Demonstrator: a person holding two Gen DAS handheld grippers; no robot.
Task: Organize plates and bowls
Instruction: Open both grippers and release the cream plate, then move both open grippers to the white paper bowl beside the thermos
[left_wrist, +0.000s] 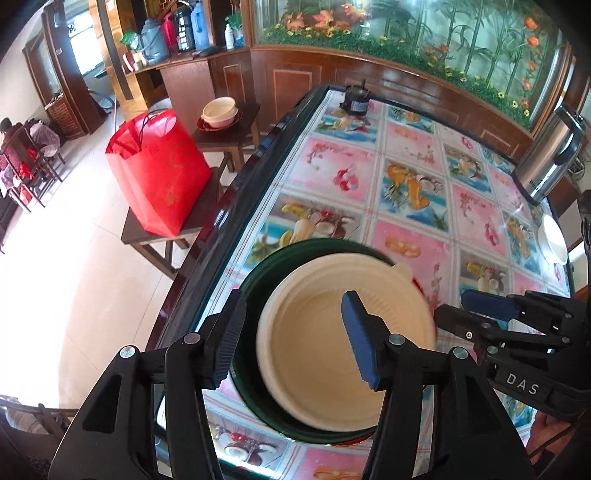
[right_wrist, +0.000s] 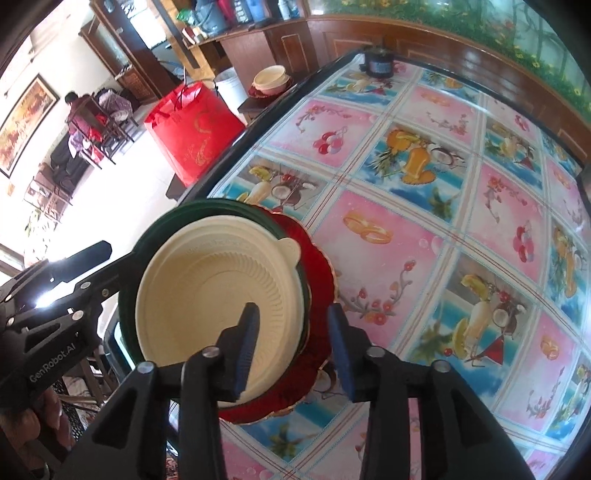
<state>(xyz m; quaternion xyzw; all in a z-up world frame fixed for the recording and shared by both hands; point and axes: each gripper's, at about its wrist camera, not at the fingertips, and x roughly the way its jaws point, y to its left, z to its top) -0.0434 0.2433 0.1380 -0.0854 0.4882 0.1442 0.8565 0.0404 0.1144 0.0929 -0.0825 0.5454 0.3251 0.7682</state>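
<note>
- Three dishes sit stacked near the close corner of the surface (right_wrist: 424, 206), which wears a glossy cloth printed with fruit and flowers.
- On top is a cream plate (right_wrist: 218, 306), ribbed inside, with a small tab on its rim.
- Under it lies a dark green plate (left_wrist: 255, 273), and at the bottom a red plate (right_wrist: 321, 266) with a scalloped gold edge, showing out on the right side of the stack.
- The left gripper (left_wrist: 291, 339) hangs over the stack with its fingers apart: one black finger is over the green rim, the blue-padded one is over the cream plate's hollow, and neither pad presses on anything.
- The right gripper (right_wrist: 295, 347) straddles the stack's right edge, fingers likewise apart; the cream and green rims run between them, yet the pads stand clear of both.
- Neither gripper holds anything.
- A second pale dish (left_wrist: 554, 238) rests far off at the right edge of the surface, beside a steel kettle (left_wrist: 550, 155).
- A small dark jar (right_wrist: 380, 62) stands at the far end.
- Off the surface, a red bag (left_wrist: 159, 170) sits on a low stool, and a stool behind it carries another cream bowl (left_wrist: 219, 110) on a red plate.
</note>
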